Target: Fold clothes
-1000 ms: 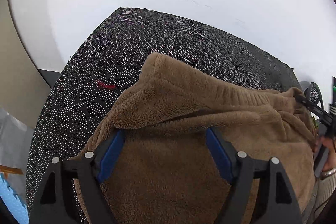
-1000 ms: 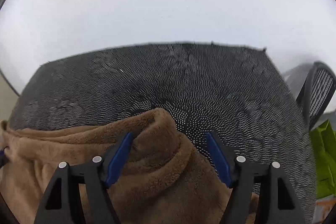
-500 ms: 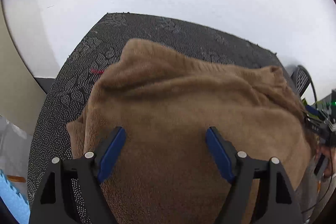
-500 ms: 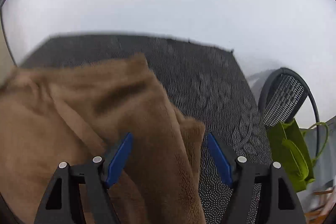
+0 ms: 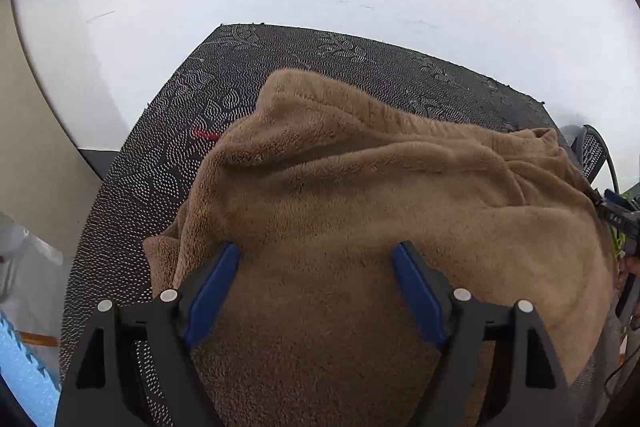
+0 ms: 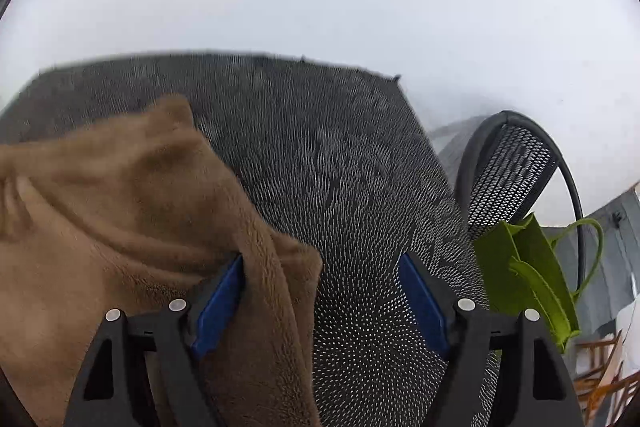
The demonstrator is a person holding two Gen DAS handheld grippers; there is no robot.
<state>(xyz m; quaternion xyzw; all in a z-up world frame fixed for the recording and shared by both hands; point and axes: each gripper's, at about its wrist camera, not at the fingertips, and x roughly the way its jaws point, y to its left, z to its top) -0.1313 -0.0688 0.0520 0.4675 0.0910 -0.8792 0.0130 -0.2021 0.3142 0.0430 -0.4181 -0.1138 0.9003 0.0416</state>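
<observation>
Both grippers stand wide apart, gripping nothing. Left gripper (image 5: 316, 275) sits over the brown fleece garment (image 5: 360, 211), which lies bunched on the dark dotted mat (image 5: 160, 155). Right gripper (image 6: 320, 285) jaws have just been opening; the garment's edge drapes against its left finger (image 6: 220, 303). Green bag (image 6: 528, 271) sits beside the mesh chair (image 6: 508, 171).

Left gripper (image 5: 316, 287): matte black angular finger arms with triangular cut-outs, blue flat pads (image 5: 212, 293) on the inner faces, two round silver screw heads atop each arm. Right gripper (image 6: 322, 297): identical build, black arms, blue pads (image 6: 422, 301), paired silver screws per side. Seen at the right edge of the left wrist view: the right unit's black body with a blue part, small white markings illegible, thin dark cable trailing beneath. Grey knitted sleeve (image 5: 600, 379) at lower right.
</observation>
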